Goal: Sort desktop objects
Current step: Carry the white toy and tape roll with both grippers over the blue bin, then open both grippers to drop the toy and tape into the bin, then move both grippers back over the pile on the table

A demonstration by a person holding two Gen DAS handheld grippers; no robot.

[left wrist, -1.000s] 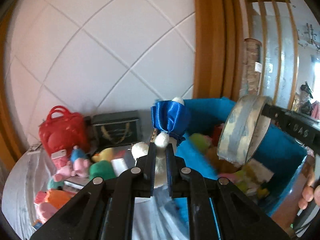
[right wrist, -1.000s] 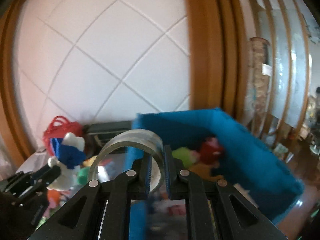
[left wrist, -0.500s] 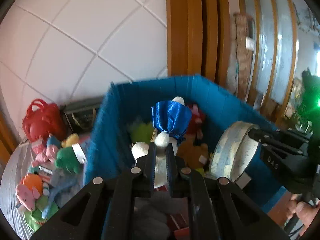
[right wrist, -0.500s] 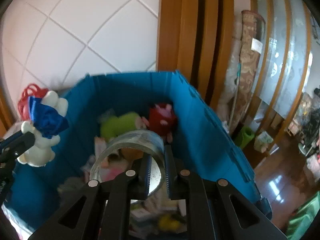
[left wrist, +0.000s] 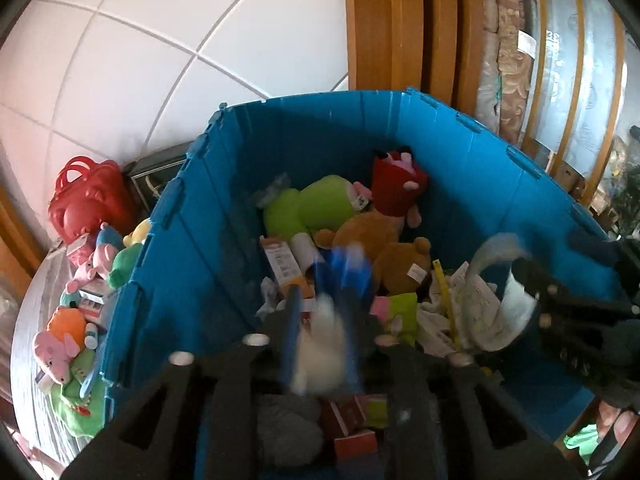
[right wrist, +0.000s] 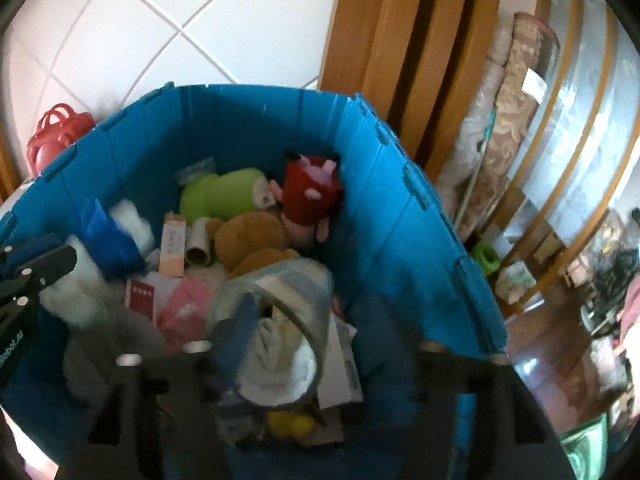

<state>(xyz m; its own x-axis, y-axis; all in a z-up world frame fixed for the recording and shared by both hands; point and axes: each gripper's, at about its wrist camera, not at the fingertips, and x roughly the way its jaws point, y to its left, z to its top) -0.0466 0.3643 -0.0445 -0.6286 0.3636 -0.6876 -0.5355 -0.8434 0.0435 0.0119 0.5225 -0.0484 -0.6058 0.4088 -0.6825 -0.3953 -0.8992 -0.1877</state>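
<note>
Both tongs hang over the blue bin (left wrist: 192,264). The left tongs (left wrist: 320,328) look spread, fingers either side of a blurred white doll (left wrist: 320,354) with a blue bow (whether they touch it I cannot tell). The right tongs (right wrist: 316,344) are spread wide too, and the tape roll (right wrist: 276,320) sits between them, blurred, above the bin's contents: a green plush (right wrist: 222,194), a red plush (right wrist: 310,196), brown bears (left wrist: 376,240). More toys (left wrist: 60,344) and a red bag (left wrist: 86,204) lie on the worktop (left wrist: 28,320) beside the bin.
</note>
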